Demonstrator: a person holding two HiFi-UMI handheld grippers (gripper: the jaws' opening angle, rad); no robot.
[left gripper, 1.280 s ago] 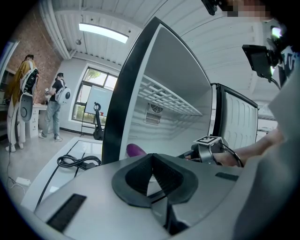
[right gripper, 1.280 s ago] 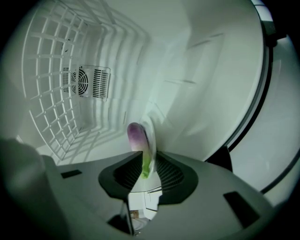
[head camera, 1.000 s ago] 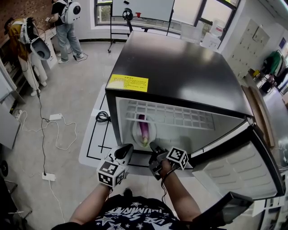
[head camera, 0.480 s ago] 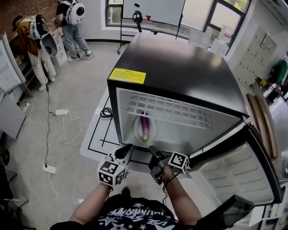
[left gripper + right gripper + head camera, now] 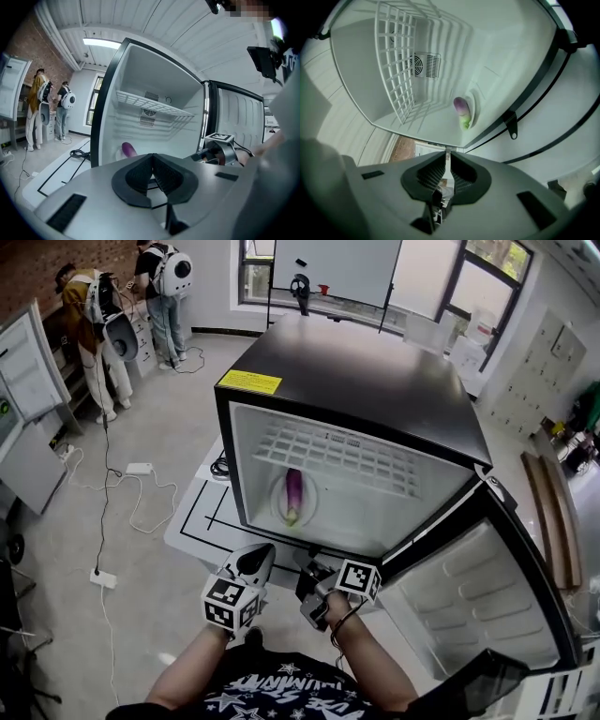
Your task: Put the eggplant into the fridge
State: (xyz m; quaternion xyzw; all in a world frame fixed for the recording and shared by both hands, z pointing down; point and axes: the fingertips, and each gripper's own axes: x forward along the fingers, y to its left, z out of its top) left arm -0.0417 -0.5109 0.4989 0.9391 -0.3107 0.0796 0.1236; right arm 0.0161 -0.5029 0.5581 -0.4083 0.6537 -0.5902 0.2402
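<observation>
You stand in front of a small black fridge [image 5: 356, 371] and look steeply down into it, its door [image 5: 478, 596] swung wide open to your right. The eggplant [image 5: 293, 493] is inside the fridge, lying on a white plate [image 5: 279, 505] on the floor of the white compartment, under the wire shelf [image 5: 347, 451] and toward the left side. It is purple, and its green stem end points out toward the opening. Both of your hands are held low in front of the fridge, outside the opening and well apart from the eggplant. Your left claw [image 5: 255, 562] has its jaws pressed together with nothing between them; its own view looks past the closed tips [image 5: 151, 159] at the open compartment, where the eggplant [image 5: 127, 149] shows as a purple lump low on the left. Your right claw [image 5: 309, 576] sits just beside the left one; its jaws are drawn together to a thin slit at the tips [image 5: 447, 153] and pinch nothing. Its tilted view shows the eggplant [image 5: 461, 107] resting on the plate [image 5: 472, 110] beside the shelf grid. A yellow label [image 5: 249, 382] is stuck on the fridge top near its front left corner. A white cable [image 5: 122, 493] trails over the floor on the left, and two people wearing backpacks [image 5: 94, 324] stand at the far left of the room
</observation>
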